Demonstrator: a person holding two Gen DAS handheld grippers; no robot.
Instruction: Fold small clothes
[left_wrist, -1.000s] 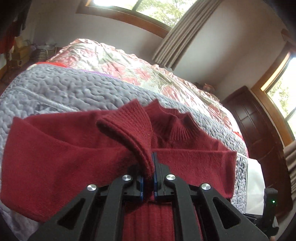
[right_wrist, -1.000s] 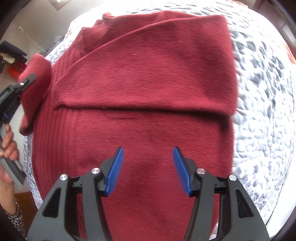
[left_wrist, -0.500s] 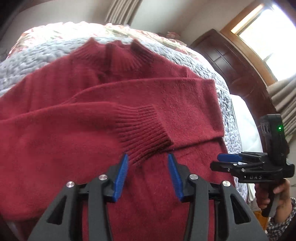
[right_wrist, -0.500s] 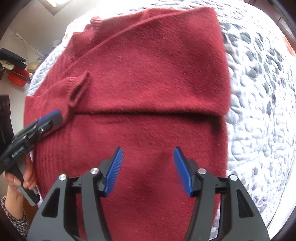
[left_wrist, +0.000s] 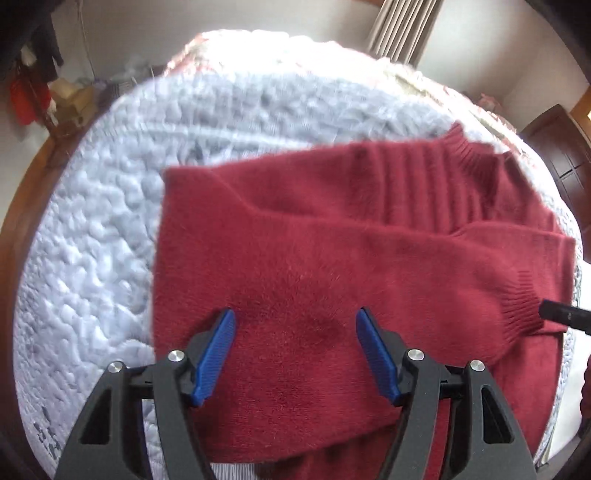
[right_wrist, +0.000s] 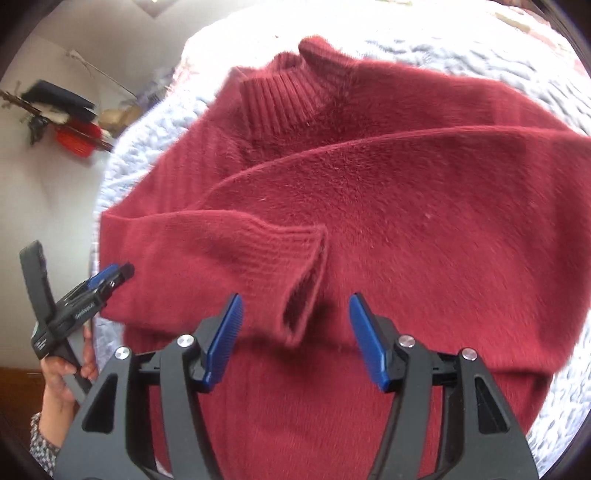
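A dark red knit sweater (left_wrist: 332, 258) lies flat on the bed with both sleeves folded across its chest. Its ribbed collar (right_wrist: 291, 88) points away from me. One ribbed cuff (right_wrist: 295, 258) rests just ahead of my right gripper (right_wrist: 295, 332), which hovers open above the sweater's lower body. My left gripper (left_wrist: 295, 347) is also open and empty, low over the folded sleeve near the sweater's left side. The same cuff (left_wrist: 521, 306) shows at the right of the left wrist view. The left gripper (right_wrist: 118, 275) appears at the sweater's left edge, held by a hand (right_wrist: 62, 369).
A pale grey quilted bedspread (left_wrist: 92, 258) covers the bed, with a floral cover (left_wrist: 258, 40) beyond it. A wooden bed frame (left_wrist: 22, 206) runs along the left. A dark wooden cabinet (left_wrist: 561, 147) and curtains (left_wrist: 402, 26) stand behind. Clutter (right_wrist: 70, 122) sits by the wall.
My left gripper let go of the sleeve cuff, opened wide and drew back toward the sweater's left side. The sleeve now lies across the chest. My right gripper moved closer to the cuff.
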